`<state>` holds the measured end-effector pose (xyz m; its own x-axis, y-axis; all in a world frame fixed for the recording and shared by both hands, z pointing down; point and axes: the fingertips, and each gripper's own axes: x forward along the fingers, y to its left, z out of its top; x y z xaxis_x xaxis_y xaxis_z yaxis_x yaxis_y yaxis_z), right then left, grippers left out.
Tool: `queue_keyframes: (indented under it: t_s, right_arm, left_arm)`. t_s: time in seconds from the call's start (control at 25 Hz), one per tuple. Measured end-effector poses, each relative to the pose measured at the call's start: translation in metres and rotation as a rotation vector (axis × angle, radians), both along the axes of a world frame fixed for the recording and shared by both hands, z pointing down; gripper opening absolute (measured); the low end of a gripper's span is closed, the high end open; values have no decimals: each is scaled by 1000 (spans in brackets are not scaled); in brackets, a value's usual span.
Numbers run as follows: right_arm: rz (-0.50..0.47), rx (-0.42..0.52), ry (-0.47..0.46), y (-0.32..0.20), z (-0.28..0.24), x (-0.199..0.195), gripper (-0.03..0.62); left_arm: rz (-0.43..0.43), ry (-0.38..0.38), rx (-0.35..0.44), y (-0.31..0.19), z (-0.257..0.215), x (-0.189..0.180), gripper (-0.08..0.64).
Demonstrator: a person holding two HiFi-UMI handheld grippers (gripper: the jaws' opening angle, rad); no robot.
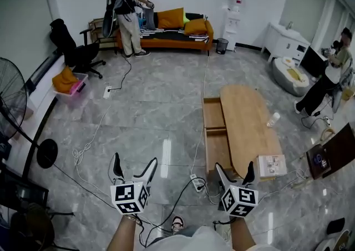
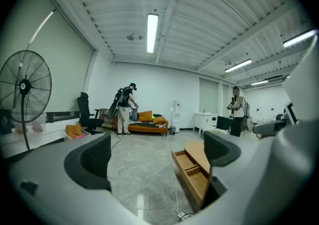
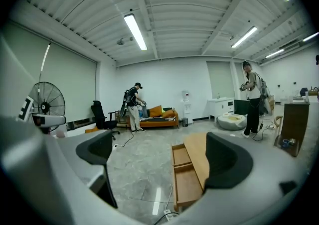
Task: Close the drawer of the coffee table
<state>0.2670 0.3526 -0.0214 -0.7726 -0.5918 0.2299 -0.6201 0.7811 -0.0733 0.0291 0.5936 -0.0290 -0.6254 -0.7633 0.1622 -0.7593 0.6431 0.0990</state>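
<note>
A low oval wooden coffee table (image 1: 249, 125) stands on the grey tiled floor, right of centre in the head view. Its long drawer (image 1: 215, 133) is pulled out to the left, with two empty compartments. The drawer (image 2: 192, 171) also shows in the left gripper view, and the drawer (image 3: 185, 176) lies ahead in the right gripper view. My left gripper (image 1: 133, 167) is open, well short of the drawer and to its left. My right gripper (image 1: 234, 172) is open too, just short of the table's near end. Neither holds anything.
Cables and a power strip (image 1: 198, 182) lie on the floor between the grippers. A white bottle (image 1: 273, 119) and a small box (image 1: 271, 165) sit on the table. A fan (image 1: 11, 100) stands at left. An orange sofa (image 1: 166, 32) and a person (image 1: 129, 8) are far back; another person (image 1: 333, 72) sits right.
</note>
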Motion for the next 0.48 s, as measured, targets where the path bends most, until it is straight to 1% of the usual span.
queue_keyframes:
  t_s: [0.12,0.28,0.48]
  right_arm:
    - [14,-5,0,-28,2,-16,588]
    - [50,-9,-6,-56,5,-29,588]
    - [105,-32,3,-85,14,-29,588]
  left_arm:
    - [6,-7,-7,-30,-2,-22,575]
    - [35,-6,-17,-60,1,-44,575]
    - [84,3,-23,-100,6,-60,575]
